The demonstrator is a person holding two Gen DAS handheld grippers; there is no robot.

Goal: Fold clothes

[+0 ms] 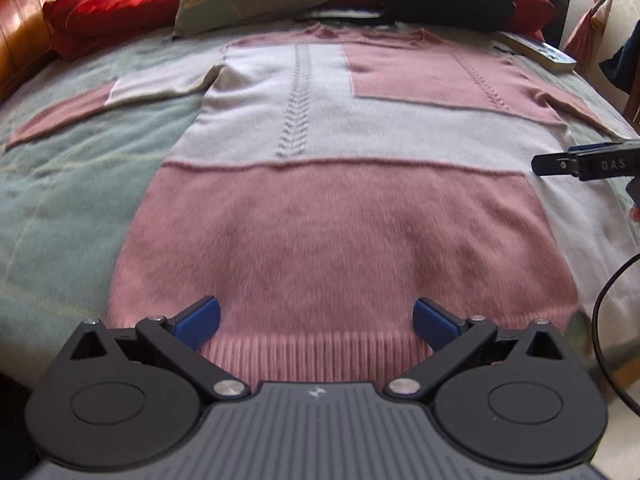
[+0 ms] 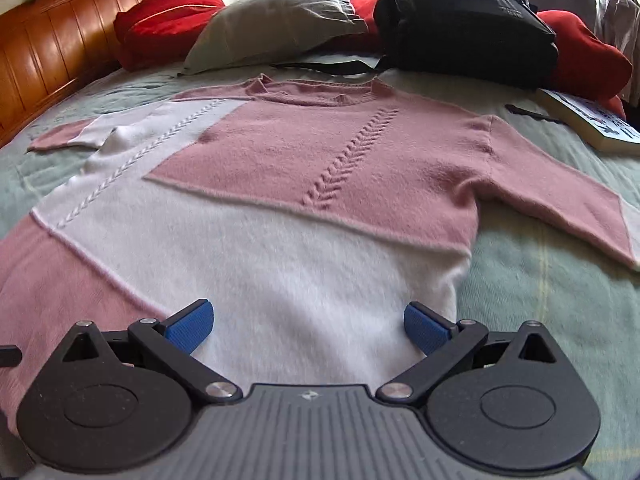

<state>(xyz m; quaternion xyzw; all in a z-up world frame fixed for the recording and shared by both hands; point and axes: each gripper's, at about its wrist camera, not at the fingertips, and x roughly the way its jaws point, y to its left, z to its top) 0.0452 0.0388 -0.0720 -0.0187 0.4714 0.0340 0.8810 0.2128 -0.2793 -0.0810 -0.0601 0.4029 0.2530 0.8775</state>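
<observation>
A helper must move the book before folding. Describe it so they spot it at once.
On the bed, look past the spread pink-and-white sweater to its far right. The book lies flat beside the black backpack: the only hard, flat-edged thing among soft pillows.

My right gripper (image 2: 309, 328) hangs low over the white part of the sweater (image 2: 280, 240), its blue pads (image 2: 191, 326) spread wide apart with nothing between them. The sweater lies flat on the bed (image 2: 560, 300), front up, pink and white blocks with a braided line down the pink chest. Its sleeve on my right stretches out over the green cover; the other sleeve reaches toward the wooden headboard (image 2: 52, 52). Beyond the neckline sit a grey pillow (image 2: 280, 20), a red cushion (image 2: 168, 16) and a black backpack (image 2: 464, 20). A book (image 2: 588, 124) lies near the right edge.
</observation>
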